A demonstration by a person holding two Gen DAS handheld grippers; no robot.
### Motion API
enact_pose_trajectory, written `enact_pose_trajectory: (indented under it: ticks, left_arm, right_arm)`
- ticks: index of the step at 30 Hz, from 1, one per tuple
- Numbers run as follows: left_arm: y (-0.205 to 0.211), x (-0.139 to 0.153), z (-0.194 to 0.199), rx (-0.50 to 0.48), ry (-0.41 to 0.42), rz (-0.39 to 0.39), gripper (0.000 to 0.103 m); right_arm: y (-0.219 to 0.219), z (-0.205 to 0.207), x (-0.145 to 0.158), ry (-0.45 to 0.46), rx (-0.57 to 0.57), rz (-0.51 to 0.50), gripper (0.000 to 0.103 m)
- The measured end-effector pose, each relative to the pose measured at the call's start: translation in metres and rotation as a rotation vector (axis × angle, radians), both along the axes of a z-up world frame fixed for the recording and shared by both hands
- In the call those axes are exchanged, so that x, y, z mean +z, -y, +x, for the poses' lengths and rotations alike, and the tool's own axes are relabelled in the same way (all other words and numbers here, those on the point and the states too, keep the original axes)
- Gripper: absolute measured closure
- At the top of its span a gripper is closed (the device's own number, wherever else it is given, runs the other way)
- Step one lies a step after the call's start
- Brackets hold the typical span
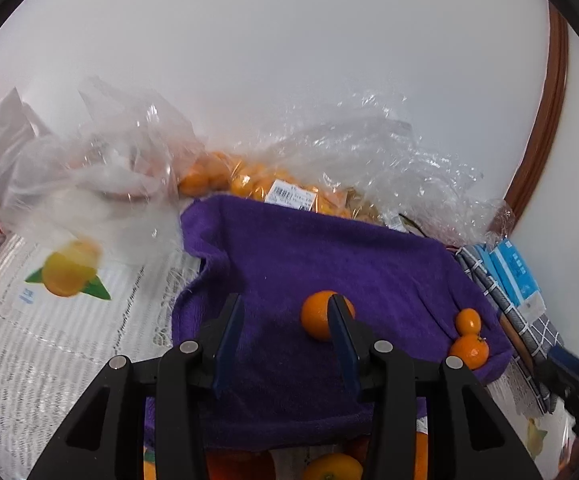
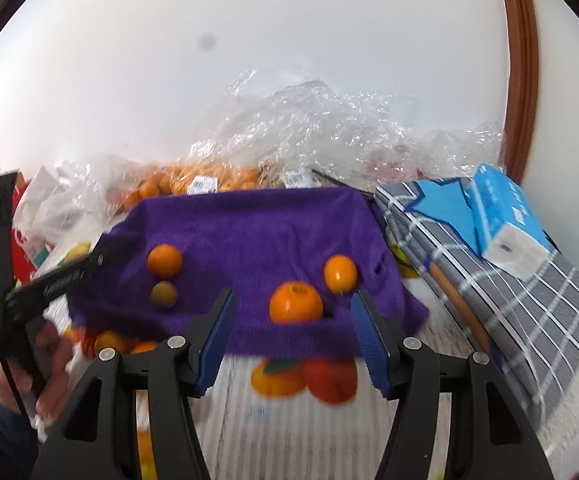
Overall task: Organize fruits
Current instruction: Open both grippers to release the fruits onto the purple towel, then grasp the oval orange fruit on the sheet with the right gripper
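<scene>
A purple towel (image 1: 329, 256) (image 2: 257, 224) lies on the table. In the left wrist view an orange (image 1: 318, 314) sits on it just beyond my open left gripper (image 1: 285, 308), half behind the right finger. A small orange (image 1: 468, 321) and a larger one (image 1: 469, 351) lie at the towel's right edge. In the right wrist view my open right gripper (image 2: 294, 304) hovers near an orange (image 2: 295, 303), with another (image 2: 340, 273) to its right. An orange (image 2: 164, 260) and a greenish fruit (image 2: 164, 294) lie to the left. Both grippers are empty.
Clear plastic bags of small oranges (image 1: 249, 180) (image 2: 209, 180) lie behind the towel against the wall. A grey checked cloth (image 2: 529, 292) with a blue tissue pack (image 2: 505, 216) is on the right. The left gripper and hand (image 2: 49, 280) show at left.
</scene>
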State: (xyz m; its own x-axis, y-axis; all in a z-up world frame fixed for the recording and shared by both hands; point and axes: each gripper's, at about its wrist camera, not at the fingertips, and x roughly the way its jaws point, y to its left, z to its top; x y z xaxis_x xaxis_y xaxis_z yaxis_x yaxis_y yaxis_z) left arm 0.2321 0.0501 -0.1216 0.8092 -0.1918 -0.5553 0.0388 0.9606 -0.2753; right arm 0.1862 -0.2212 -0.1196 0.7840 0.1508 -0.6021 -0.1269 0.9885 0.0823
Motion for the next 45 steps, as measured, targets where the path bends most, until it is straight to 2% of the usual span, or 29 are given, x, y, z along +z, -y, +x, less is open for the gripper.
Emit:
enact_pose_trajectory:
  ticks: [3,7,9,14,19,22,23,30,36,42,45]
  left_arm:
    - [0.0,0.017,-0.012,-0.029,0.034,-0.013,0.062]
    - [-0.002,0.027,-0.037,-0.029,0.034,-0.004,0.062]
    - [-0.006,0.023,-0.051,-0.038,0.017,0.002,0.059]
    - [-0.019,0.003,-0.08,-0.014,-0.027,0.086,0.059]
    - [-0.041,-0.014,-0.098,0.029,-0.078,0.038,0.059]
    - [-0.049,-0.016,-0.107,0.05,-0.076,0.016,0.057]
    - [-0.051,-0.016,-0.108,0.058,-0.074,0.013,0.055]
    - [-0.051,-0.016,-0.11,0.068,-0.069,0.016,0.054]
    - [-0.055,-0.017,-0.107,0.077,-0.071,-0.011,0.054]
    - [-0.057,-0.016,-0.108,0.076,-0.068,-0.031,0.054]
    - [-0.058,-0.015,-0.109,0.077,-0.063,-0.039,0.054]
  right_arm:
    - [0.002,-0.017,-0.001,-0.034,0.006,0.023,0.044]
    - [-0.007,-0.035,-0.003,-0.066,0.028,-0.015,0.044]
    - [-0.012,-0.045,-0.005,-0.065,0.039,-0.021,0.044]
    - [-0.02,-0.058,-0.017,-0.091,0.06,0.011,0.044]
    - [-0.028,-0.065,-0.026,-0.117,0.088,0.039,0.044]
    - [-0.035,-0.072,-0.031,-0.122,0.114,0.051,0.044]
    - [-0.038,-0.073,-0.032,-0.125,0.12,0.051,0.044]
    - [-0.055,-0.072,-0.037,-0.124,0.171,0.071,0.045]
    - [-0.077,-0.069,-0.05,-0.152,0.216,0.061,0.048]
    - [-0.096,-0.062,-0.064,-0.19,0.236,0.017,0.048]
    - [-0.105,-0.059,-0.071,-0.203,0.222,-0.053,0.049]
